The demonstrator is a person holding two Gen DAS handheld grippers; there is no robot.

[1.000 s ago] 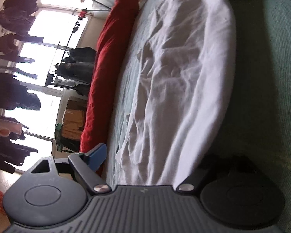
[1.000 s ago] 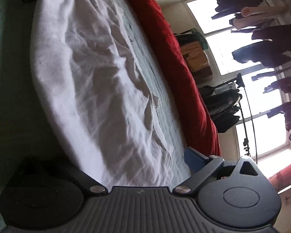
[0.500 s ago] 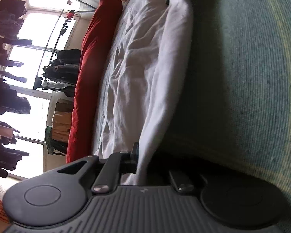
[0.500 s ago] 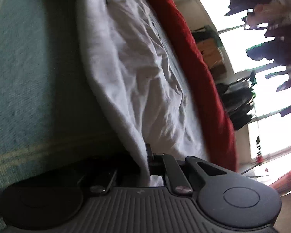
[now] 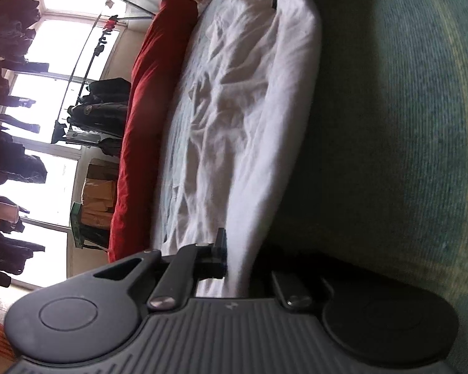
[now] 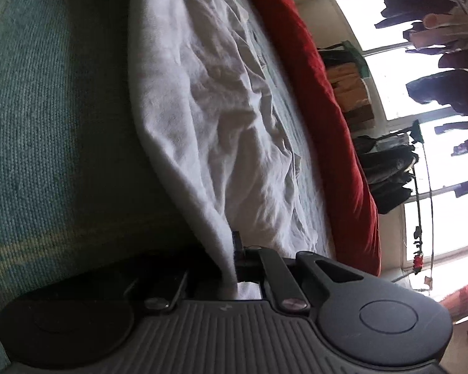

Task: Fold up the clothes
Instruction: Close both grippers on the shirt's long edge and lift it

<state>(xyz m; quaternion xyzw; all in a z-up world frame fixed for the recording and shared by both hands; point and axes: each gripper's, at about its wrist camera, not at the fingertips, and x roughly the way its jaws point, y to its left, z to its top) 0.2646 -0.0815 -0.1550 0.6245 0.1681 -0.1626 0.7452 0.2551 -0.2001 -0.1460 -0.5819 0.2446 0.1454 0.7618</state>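
Since earlier, 2 grippers, left gripper point(image 5: 234, 258) and right gripper point(image 6: 231, 255), clamped onto 1 white garment point(image 5: 234, 118).

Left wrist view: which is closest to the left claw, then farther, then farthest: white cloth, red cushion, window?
1. White cloth: pinched in the left claw.
2. Red cushion: beyond the cloth, picture-left.
3. Window: far background, picture-left edge.

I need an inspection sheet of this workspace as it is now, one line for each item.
Surface: teal woven bed cover.
Job's things: white garment, wrinkled, near edge lifted.
Clutter: red bolster along the far side.
Grippers: left hand-held gripper and right hand-held gripper both shut on the garment's edge.
Cables: nothing seen.
Surroundings: bright windows, dark hanging clothes, stacked boxes.
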